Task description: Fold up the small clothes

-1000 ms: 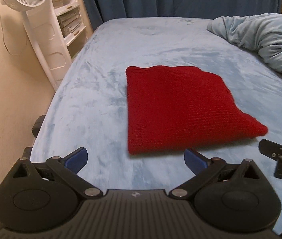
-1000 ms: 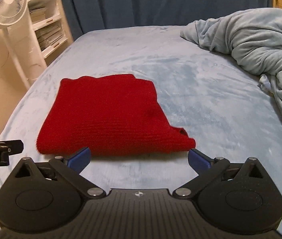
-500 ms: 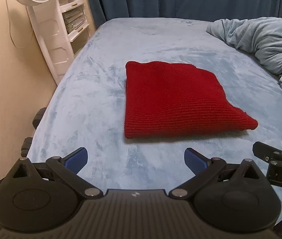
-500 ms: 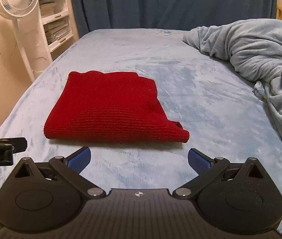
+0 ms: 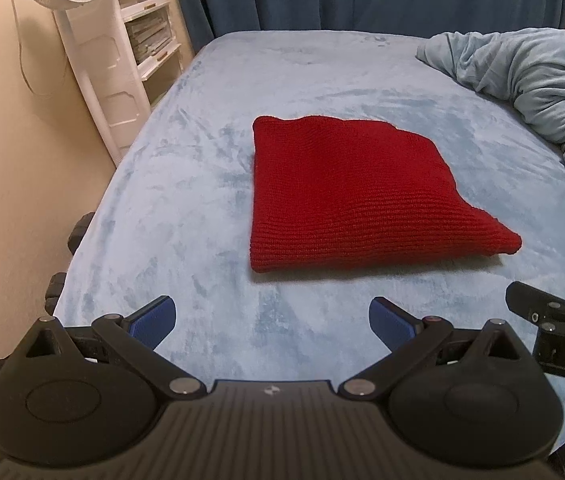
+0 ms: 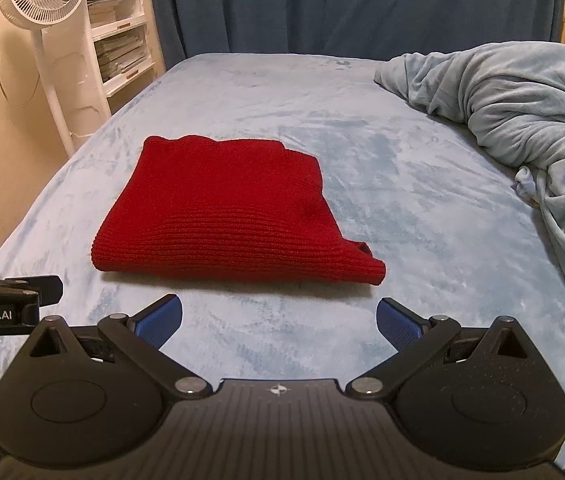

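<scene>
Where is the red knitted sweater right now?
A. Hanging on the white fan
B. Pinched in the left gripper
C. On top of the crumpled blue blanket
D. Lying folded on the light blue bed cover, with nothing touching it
D. The red knitted sweater lies folded flat on the light blue bed cover, while the left gripper and right gripper are open and short of it.

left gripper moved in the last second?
Yes. The left gripper has backed away from the red knit garment: a wider strip of bed now shows between them. Jaws open.
</scene>
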The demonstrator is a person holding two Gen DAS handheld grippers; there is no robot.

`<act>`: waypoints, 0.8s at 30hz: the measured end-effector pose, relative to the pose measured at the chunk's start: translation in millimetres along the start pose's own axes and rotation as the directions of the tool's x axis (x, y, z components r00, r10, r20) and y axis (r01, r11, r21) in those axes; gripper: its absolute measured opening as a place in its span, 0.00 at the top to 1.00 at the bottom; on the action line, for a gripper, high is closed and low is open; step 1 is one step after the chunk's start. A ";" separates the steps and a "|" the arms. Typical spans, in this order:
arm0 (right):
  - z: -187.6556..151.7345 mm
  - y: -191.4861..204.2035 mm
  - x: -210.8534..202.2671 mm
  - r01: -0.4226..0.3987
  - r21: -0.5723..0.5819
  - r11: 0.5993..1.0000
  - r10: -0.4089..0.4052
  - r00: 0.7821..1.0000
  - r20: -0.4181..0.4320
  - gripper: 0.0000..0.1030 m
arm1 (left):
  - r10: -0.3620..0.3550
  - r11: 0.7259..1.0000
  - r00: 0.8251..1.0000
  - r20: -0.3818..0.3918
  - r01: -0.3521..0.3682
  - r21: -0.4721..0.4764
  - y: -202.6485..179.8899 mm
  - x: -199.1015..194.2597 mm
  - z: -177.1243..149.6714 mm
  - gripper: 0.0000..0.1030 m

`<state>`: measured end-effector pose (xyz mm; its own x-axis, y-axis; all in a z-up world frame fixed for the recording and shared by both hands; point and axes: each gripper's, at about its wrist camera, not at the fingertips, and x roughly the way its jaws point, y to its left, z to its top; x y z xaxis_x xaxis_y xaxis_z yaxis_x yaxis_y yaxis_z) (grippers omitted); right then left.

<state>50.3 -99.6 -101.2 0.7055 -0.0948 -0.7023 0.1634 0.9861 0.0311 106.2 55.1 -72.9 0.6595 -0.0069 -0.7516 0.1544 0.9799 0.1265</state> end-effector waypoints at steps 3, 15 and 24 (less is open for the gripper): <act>0.4 0.1 0.6 0.001 0.002 1.000 -0.001 1.000 -0.001 0.01 | 0.001 1.000 1.000 0.002 -0.001 0.001 -0.1 -0.1 0.0 0.00; 1.7 -1.2 2.8 0.000 -0.008 1.000 0.000 1.000 -0.008 0.01 | -0.002 1.000 1.000 -0.002 0.002 0.004 -0.7 0.3 -0.3 0.00; 2.0 0.9 3.6 -0.007 -0.019 1.000 0.007 1.000 -0.006 0.01 | -0.003 1.000 1.000 -0.005 0.003 -0.001 -4.6 0.3 -0.5 0.00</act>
<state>54.3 -99.4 -102.2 0.7024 -0.0872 -0.7064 0.1455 0.9891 0.0226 105.3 50.6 -74.0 0.6552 -0.0088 -0.7554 0.1558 0.9800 0.1237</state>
